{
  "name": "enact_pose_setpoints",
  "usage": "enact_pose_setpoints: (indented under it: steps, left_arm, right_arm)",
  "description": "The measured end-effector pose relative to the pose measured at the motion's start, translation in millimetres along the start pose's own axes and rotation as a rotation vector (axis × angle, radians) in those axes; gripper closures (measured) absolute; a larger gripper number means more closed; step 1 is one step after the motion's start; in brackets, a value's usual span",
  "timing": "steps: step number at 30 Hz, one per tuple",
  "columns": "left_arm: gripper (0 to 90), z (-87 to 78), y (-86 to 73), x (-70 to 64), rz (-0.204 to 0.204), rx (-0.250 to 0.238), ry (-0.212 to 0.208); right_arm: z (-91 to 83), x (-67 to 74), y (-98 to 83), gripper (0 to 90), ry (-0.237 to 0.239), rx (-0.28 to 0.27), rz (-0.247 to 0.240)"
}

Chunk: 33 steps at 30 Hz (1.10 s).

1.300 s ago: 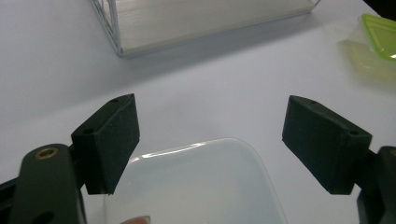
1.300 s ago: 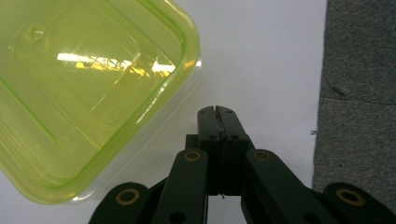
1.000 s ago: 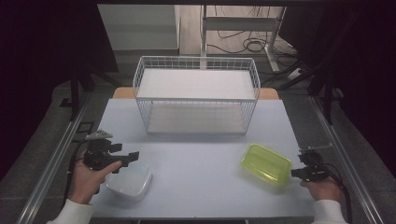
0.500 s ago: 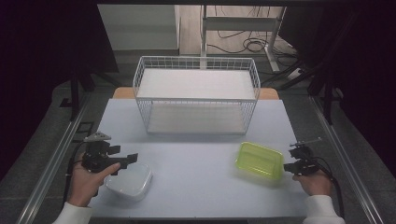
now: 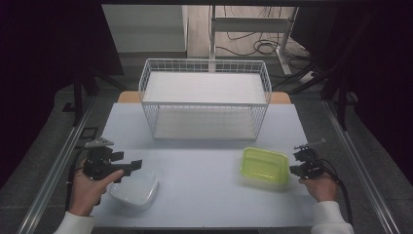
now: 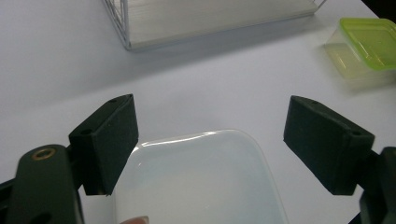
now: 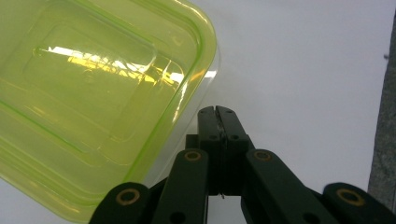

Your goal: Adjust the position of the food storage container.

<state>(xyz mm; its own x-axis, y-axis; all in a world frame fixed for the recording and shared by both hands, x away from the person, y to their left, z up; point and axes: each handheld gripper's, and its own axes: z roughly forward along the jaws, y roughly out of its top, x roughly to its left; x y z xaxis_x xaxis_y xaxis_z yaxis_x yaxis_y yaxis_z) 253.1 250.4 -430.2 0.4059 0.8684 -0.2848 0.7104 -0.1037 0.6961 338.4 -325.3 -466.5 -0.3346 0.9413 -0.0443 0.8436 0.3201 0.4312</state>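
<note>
Pale blue-grey tabletop carries three items. White wire-mesh basket, rectangular and open-topped, stands at the far centre with a white liner sheet on its floor. Yellow-green translucent plastic container with a lid sits at the near right. Milky-white translucent plastic container with rounded corners sits at the near left, well apart from the green one.

Left gripper: held in the left hand over the near-left edge of the tabletop, poised above the white container. In the left gripper view its fingers are spread wide, one on each side above the container's far edge, not touching it. The green container shows at the upper right of that view, the basket's corner at the top.

Right gripper: held in the right hand at the near right, its tip just beside the green container's right side. In the right gripper view its fingers are pressed together with nothing between them, close against the container's corner; contact cannot be confirmed.
</note>
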Motion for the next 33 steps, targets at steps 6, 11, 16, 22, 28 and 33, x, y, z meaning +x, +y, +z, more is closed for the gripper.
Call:
enact_pose_setpoints:
  steps: [6, 11, 16, 22, 28, 33]
  left_arm:
    - [17.4, -2.0, -0.3, 1.0, -0.002, -0.004, 0.004]
    - [17.5, -3.4, -0.5, 0.9, -0.006, -0.012, 0.008]
    - [17.6, -5.2, -0.3, 1.9, -0.013, -0.023, 0.015]
    - [17.5, -5.1, -0.1, 2.2, -0.012, -0.02, 0.01]
    - [17.4, -3.2, 0.6, 2.2, -0.011, -0.017, 0.007]
    - [17.4, -2.7, 1.0, 2.0, -0.01, -0.014, 0.007]
  right_arm:
    - [5.9, 6.1, 8.1, 89.1, 0.007, 0.001, -0.033]
    - [9.4, 14.5, 15.8, 89.1, 0.013, -0.005, -0.071]
    - [14.0, 26.8, 24.2, 89.1, 0.035, -0.008, -0.109]
    - [18.9, 42.0, 32.8, 89.2, 0.043, -0.016, -0.146]
    - [21.1, 52.1, 36.8, 89.2, 0.044, -0.02, -0.163]
    - [25.2, 62.0, 39.3, 89.2, 0.064, -0.013, -0.173]
